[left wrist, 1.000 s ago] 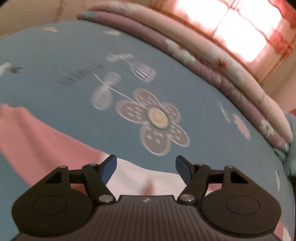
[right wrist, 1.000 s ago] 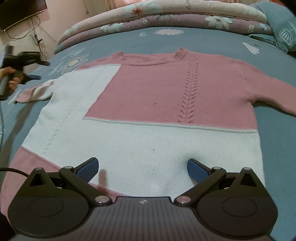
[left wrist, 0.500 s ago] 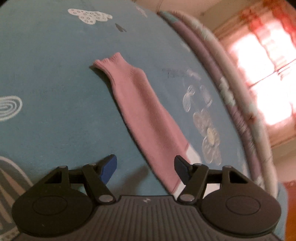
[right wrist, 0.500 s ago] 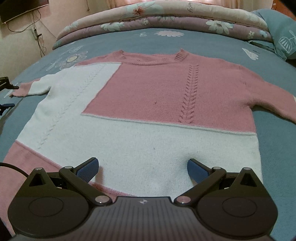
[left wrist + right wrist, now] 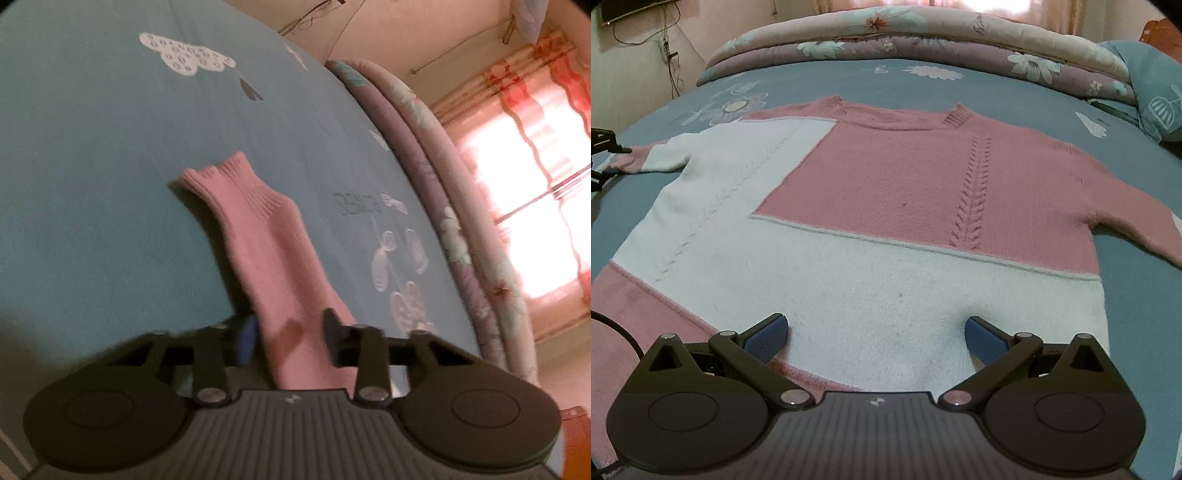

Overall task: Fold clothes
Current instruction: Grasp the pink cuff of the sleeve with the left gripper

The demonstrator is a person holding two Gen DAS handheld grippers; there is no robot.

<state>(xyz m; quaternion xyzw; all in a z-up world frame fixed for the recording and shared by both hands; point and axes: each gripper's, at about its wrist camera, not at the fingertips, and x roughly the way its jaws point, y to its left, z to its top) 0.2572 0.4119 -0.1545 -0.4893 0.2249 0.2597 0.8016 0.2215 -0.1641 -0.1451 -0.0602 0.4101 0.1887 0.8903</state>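
Note:
A pink and white knitted sweater (image 5: 886,184) lies flat, front up, on the blue bedsheet (image 5: 997,85). Its left sleeve (image 5: 266,240) stretches away from my left gripper (image 5: 290,334), ribbed cuff at the far end. That gripper's jaws are closing on the sleeve, and both pads touch the creased pink knit. The right wrist view shows the left gripper (image 5: 602,147) at the far left edge by this sleeve. My right gripper (image 5: 877,338) hovers open over the white band near the hem, with nothing between its fingers.
A rolled floral quilt (image 5: 923,40) runs along the bed's far side, with a blue pillow (image 5: 1152,92) at its right end. A curtained window (image 5: 535,184) glows behind. A black cable (image 5: 613,325) trails at the lower left. Flowers are printed on the sheet (image 5: 92,166).
My left gripper swung from the flower print to the sleeve, dropped closer to it, and its jaws narrowed around the pink knit. The right gripper has stayed where it was, still open.

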